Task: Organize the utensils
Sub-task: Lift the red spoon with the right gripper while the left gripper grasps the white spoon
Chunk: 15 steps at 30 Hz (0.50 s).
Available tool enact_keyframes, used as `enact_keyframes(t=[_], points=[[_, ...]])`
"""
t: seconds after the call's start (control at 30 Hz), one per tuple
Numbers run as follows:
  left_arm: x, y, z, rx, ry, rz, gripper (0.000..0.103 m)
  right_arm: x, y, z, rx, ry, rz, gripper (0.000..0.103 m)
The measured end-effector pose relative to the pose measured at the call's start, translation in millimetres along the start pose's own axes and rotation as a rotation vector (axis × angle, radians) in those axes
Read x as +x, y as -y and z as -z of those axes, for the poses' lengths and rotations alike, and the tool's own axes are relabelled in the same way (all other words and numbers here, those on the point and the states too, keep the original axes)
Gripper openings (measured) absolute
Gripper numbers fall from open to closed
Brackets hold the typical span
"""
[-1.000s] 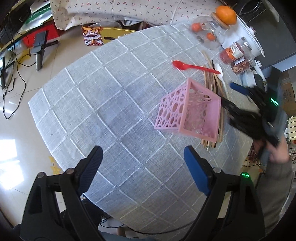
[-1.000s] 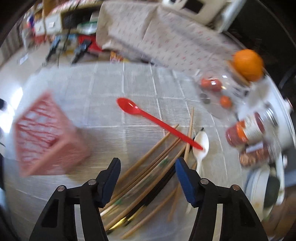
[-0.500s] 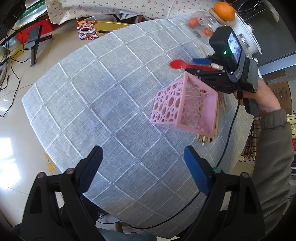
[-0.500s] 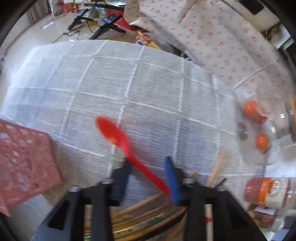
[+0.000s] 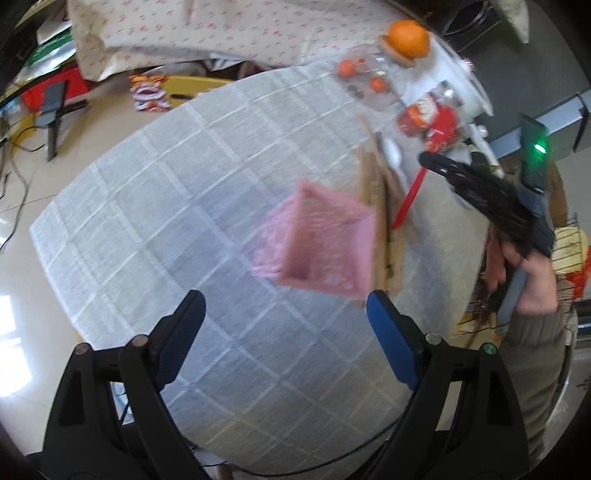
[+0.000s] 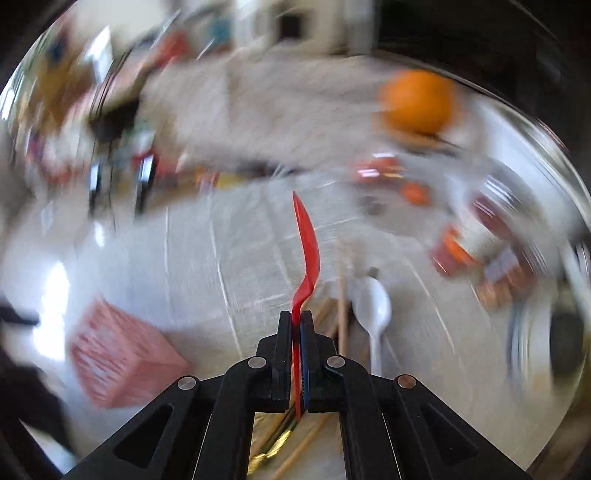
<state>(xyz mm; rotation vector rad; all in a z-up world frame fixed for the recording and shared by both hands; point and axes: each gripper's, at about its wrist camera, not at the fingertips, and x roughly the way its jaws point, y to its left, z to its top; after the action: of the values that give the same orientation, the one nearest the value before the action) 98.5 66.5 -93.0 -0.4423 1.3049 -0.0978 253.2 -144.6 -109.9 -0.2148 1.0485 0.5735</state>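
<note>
My right gripper [image 6: 295,319] is shut on the handle of the red spoon [image 6: 306,251], which sticks up edge-on beyond the fingers, lifted off the cloth. In the left wrist view the right gripper [image 5: 424,158] hangs at the right of the table with the red spoon [image 5: 408,199] slanting down from it. The pink lattice basket [image 5: 321,240] stands in the middle of the table; it also shows as the basket [image 6: 122,362] at lower left. Chopsticks [image 5: 380,206] and a white spoon [image 6: 373,314] lie beside it. My left gripper [image 5: 284,317] is open above the near cloth, nothing between its fingers.
A grey checked cloth [image 5: 184,221] covers the round table. At its far right stand a clear jar with small oranges [image 5: 362,81], an orange [image 5: 408,35] on a lid and red-labelled jars [image 5: 424,114]. A hand and sleeve [image 5: 535,295] hold the right gripper. Floor clutter lies beyond the table's left edge.
The right gripper closed on the red spoon's handle and lifted it off the cloth, swinging back to the right of the basket. The left gripper shifted slightly; both views are blurred by motion.
</note>
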Motion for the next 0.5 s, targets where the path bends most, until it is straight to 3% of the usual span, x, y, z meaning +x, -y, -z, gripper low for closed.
enact_keyframes(t=[0.1,0.17,0.27,0.37,0.5], points=[[-1.7,18.4,-11.8,-0.002,0.015,0.021,0.089,-42.2,28.9,21.6,0.252,0.071,-0.026,0.004],[-3.4,38.8,-26.5,-0.02,0.026,0.044,0.088,-62.7,36.8,35.5,0.333,0.102,-0.017,0.004],[-3.3,86.1,-47.6,0.049,0.071,0.054,0.088,-91.8,34.3,57.9,0.348,0.151,0.082,0.004],[14.8,133.4,-66.0,0.141,0.109,-0.006,0.088,-105.9,33.1,70.2,0.345,0.213,0.119,0.004],[61.4,159.7,-79.3,0.143,0.061,-0.023,0.082,-122.0,50.7,82.6,0.342,0.238,0.167,0.004]])
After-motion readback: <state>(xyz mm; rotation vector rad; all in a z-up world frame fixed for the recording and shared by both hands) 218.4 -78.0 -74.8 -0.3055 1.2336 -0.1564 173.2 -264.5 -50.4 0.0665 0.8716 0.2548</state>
